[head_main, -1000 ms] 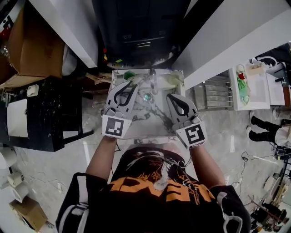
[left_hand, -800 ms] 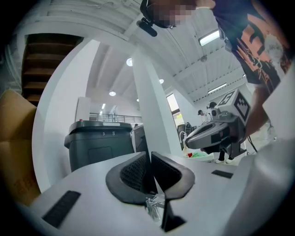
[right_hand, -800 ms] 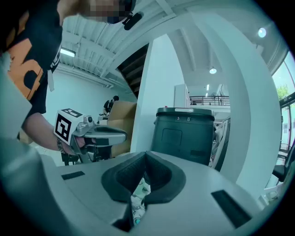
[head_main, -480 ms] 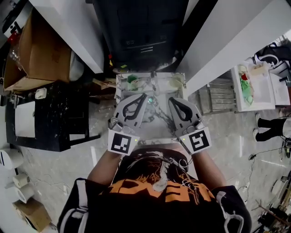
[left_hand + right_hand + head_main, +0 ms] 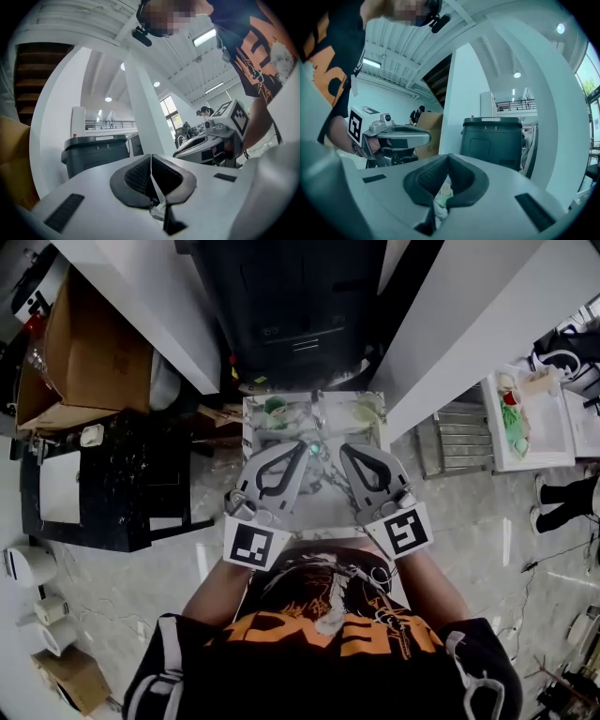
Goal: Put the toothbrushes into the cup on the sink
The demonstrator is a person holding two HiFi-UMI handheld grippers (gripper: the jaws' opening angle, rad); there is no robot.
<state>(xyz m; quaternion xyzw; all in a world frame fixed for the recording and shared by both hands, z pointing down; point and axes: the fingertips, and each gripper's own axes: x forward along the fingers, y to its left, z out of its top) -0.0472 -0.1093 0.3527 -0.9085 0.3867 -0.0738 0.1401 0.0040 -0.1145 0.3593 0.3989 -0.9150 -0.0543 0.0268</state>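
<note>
- left gripper (image 5: 303, 448): jaws have just closed. In the left gripper view (image 5: 151, 161) the pads meet along one line, with nothing between them.
- right gripper (image 5: 345, 450): jaws together too. In the right gripper view (image 5: 448, 158) the pads touch and hold nothing.
- Both are held side by side over the marble sink (image 5: 321, 507), tips pointing toward the far side and angled in toward each other, near but apart.
- Each gripper shows in the other's camera: the right one at right (image 5: 206, 140), the left one at left (image 5: 393, 136).
- faucet (image 5: 317, 407) stands at the far middle of the sink.
- green object (image 5: 275, 406) sits at the far left of the sink top. It is probably the cup, but too small to be sure.
- pale object (image 5: 367, 407) sits at the far right of the sink top.
- teal spot (image 5: 315, 448) lies in the basin, between the two tips.
- Toothbrushes: can't make them out at this size.
- dark bin (image 5: 300, 296) stands beyond the sink, and shows in both gripper views (image 5: 93, 150) (image 5: 491, 136).
- cardboard box (image 5: 84, 343) is at far left.
</note>
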